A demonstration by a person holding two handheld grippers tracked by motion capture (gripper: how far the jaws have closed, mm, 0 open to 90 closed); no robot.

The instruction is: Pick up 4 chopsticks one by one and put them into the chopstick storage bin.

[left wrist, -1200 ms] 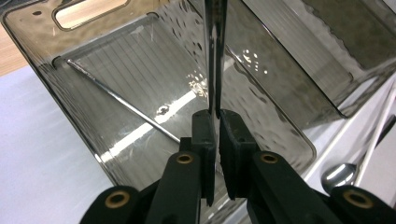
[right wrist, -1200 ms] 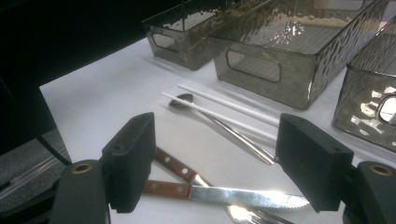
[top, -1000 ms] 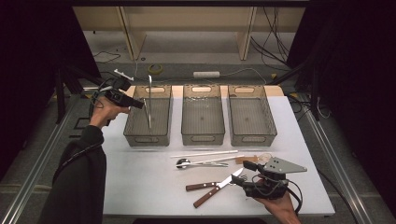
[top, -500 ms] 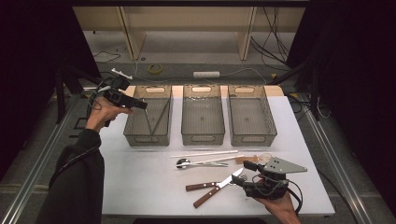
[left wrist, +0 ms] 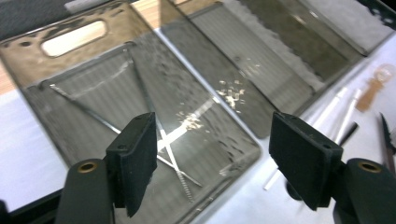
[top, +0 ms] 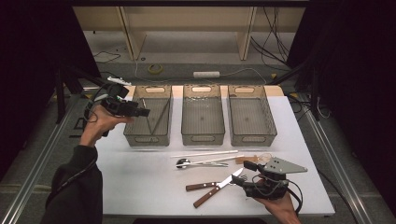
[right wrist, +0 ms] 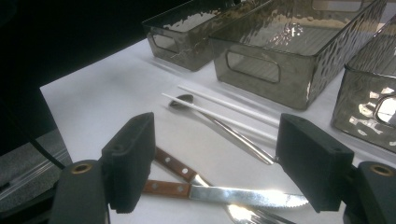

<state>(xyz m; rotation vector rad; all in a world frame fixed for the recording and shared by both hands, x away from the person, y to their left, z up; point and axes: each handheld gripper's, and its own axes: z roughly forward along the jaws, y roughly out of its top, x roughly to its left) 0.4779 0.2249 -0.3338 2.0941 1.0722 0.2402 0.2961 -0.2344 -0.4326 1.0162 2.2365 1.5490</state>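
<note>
A white rectangular bench [top: 140,182] stands in a dim room; past its far edge lies a grey floor with loose cables, a white power strip [top: 206,74] and the legs of pale wooden furniture. Metal rails run along both sides of the bench.

Three smoky translucent plastic bins sit in a row at the far side of the bench. The left bin [top: 133,135] holds thin metal utensils lying crossed on its ribbed floor [left wrist: 173,140]; two long thin pieces can be made out, though what they are is hard to tell. The middle bin [top: 202,137] and the right bin [top: 252,137] have nothing in them that can be made out.

The left tool [top: 140,112] hangs at the near left corner of the left bin, just above its rim. Its jaws have just been opening and stand wide, with nothing between the pads; in the left gripper view the crossed utensils lie below and beyond them.

The right tool [top: 245,179] hovers low over the near right part of the bench, jaws wide and gripping nothing. Just in front of it lie two wooden-handled pieces, a serrated knife [right wrist: 243,196] crossed with a wooden-handled fork [top: 205,185]. Further off lie one steel spoon [top: 187,163], two white chopsticks [top: 205,153], and one small pale wooden utensil [top: 254,158].
</note>
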